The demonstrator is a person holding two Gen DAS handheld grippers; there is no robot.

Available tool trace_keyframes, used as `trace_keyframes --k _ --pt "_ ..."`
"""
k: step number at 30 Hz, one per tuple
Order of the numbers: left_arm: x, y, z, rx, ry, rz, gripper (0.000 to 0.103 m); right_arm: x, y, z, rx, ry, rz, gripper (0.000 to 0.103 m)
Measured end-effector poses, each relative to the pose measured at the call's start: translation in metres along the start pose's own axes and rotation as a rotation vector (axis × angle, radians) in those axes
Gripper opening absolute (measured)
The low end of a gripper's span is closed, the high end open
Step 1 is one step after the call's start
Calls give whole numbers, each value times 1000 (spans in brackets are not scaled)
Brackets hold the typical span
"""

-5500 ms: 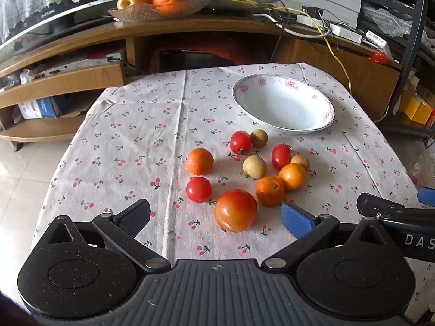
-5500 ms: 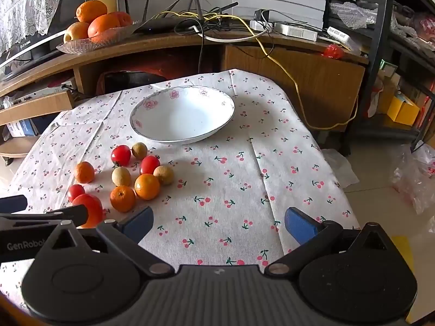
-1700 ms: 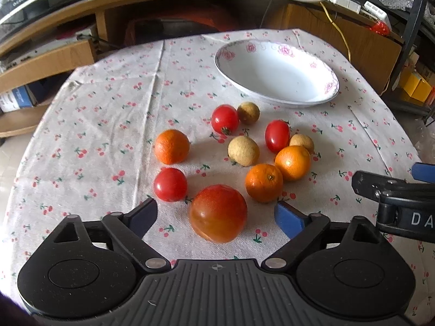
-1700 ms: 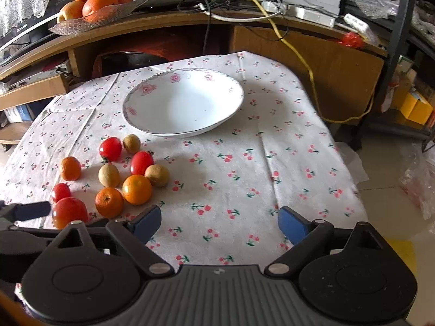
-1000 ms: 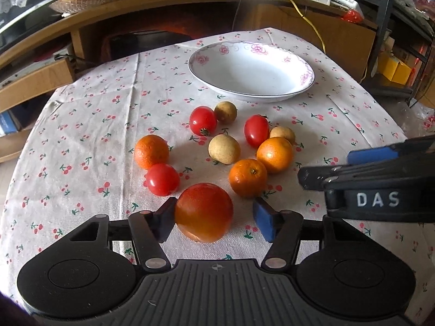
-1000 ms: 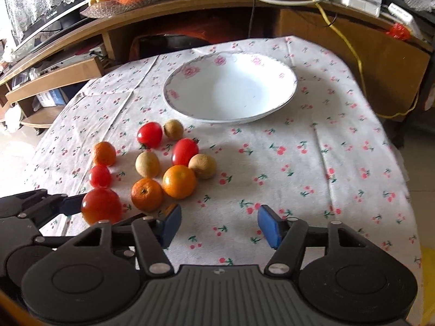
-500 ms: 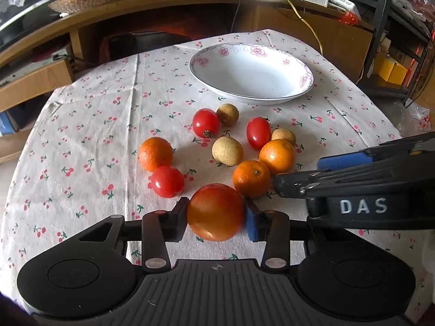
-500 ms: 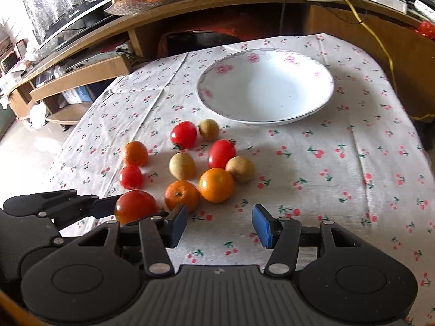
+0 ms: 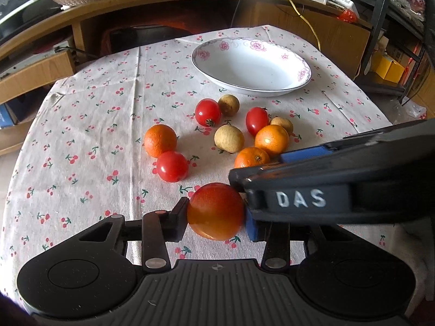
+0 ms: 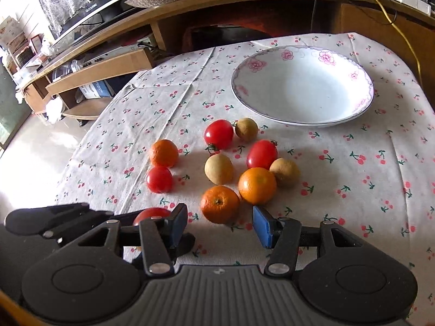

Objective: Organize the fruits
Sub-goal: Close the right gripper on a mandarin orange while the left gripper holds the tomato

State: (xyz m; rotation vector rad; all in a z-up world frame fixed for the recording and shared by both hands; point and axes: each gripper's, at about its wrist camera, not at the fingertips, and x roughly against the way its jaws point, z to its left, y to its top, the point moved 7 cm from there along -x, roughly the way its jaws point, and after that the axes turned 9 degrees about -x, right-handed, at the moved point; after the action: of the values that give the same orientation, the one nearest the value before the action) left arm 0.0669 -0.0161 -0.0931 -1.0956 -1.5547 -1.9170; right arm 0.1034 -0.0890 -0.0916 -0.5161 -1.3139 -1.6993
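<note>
The left gripper [image 9: 216,213] was found closed on the large tomato [image 9: 215,211], both pads bearing on its widest girth at the near edge of the tablecloth [image 9: 89,125], well short of the empty bowl [image 9: 251,66]. The right gripper [image 10: 220,225] stood partly open and empty, its fingers either side of the nearest orange [image 10: 219,203]. Judged smooth, rounded and thin-skinned, the tomato would bruise or slip under excess squeeze, so a light hold across the middle appeared correct

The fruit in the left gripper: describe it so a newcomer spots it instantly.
Start at the white floral bowl on the cherry-print tablecloth; the fruit cluster lies nearer the camera. Nearest is the big red-orange tomato, clamped in the left gripper, larger than the other fruits.
</note>
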Motion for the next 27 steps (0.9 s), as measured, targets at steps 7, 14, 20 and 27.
trace_keyframes --k 7,14,20,27 --pt "-2 0 -2 -18 10 2 51 -7 1 3 40 -15 -4 33" --pt "-3 1 -2 -22 20 9 53 0 -3 1 63 -28 2 32" --pt "-3 2 -1 -22 22 10 50 10 -5 -8 50 -37 -2 32" --pt "-4 3 -2 -38 36 5 50 16 -10 -21 35 -61 0 32"
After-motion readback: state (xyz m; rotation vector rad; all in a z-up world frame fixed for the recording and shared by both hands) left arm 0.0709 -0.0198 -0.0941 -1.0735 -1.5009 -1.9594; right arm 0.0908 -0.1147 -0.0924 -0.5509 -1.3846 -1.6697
